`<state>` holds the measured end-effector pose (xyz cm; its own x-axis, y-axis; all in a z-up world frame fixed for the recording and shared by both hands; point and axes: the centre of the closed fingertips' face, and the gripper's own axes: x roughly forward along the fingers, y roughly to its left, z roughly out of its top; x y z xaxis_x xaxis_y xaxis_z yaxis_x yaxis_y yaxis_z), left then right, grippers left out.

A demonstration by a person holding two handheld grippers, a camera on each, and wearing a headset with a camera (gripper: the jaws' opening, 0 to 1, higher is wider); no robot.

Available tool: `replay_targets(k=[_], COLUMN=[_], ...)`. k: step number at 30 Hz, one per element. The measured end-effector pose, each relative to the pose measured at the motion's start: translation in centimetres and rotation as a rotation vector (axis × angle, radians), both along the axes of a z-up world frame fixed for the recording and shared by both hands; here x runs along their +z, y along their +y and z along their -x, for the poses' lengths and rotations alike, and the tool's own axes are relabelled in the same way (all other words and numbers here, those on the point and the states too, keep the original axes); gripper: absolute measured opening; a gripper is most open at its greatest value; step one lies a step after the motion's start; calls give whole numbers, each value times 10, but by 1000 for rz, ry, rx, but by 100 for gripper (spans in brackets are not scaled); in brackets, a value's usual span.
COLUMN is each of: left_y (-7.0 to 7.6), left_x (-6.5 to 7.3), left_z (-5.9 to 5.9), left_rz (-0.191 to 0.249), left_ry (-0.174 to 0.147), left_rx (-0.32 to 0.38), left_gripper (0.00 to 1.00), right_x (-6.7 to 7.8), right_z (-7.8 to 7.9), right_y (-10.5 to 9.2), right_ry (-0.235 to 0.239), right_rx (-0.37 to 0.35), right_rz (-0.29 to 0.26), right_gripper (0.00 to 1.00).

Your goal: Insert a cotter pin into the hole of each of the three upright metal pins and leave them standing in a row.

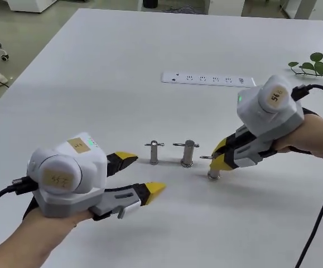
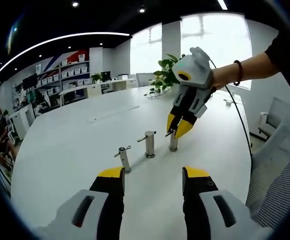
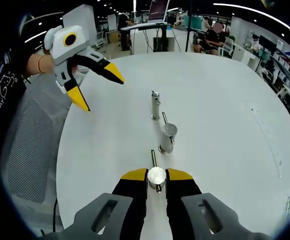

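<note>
Three upright metal pins stand in a row on the white table (image 1: 94, 84). The left pin (image 1: 154, 154) and the middle pin (image 1: 188, 155) each carry a cotter pin (image 1: 154, 144) through the top. My right gripper (image 1: 217, 155) is shut around the head of the third pin (image 1: 213, 175), and a cotter pin (image 1: 205, 157) pokes out to the left between its tips. The right gripper view has that pin's round head (image 3: 157, 176) between the jaws. My left gripper (image 1: 140, 173) hovers open and holding nothing, in front of and left of the row (image 2: 149, 144).
A white power strip (image 1: 208, 79) lies further back on the table. A green plant (image 1: 317, 64) sits at the far right edge. A mesh chair (image 3: 29, 145) stands beside the table. Cables trail from both grippers.
</note>
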<state>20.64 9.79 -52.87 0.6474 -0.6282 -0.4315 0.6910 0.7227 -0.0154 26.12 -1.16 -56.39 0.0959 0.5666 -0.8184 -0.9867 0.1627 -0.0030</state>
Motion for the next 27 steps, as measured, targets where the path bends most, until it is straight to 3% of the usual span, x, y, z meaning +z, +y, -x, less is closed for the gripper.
replay_targets(k=[13, 27], left_y=[7, 10], left_x=[-1, -3], left_z=[-2, -5], left_rz=[-10, -14], left_ry=[2, 7], left_rx=[21, 34], left_gripper=[45, 48], right_x=[-2, -1], right_z=[-20, -24], right_y=[-10, -12], right_ry=[-3, -21], right_rx=[-22, 24], right_rz=[2, -30], right_gripper=[8, 9])
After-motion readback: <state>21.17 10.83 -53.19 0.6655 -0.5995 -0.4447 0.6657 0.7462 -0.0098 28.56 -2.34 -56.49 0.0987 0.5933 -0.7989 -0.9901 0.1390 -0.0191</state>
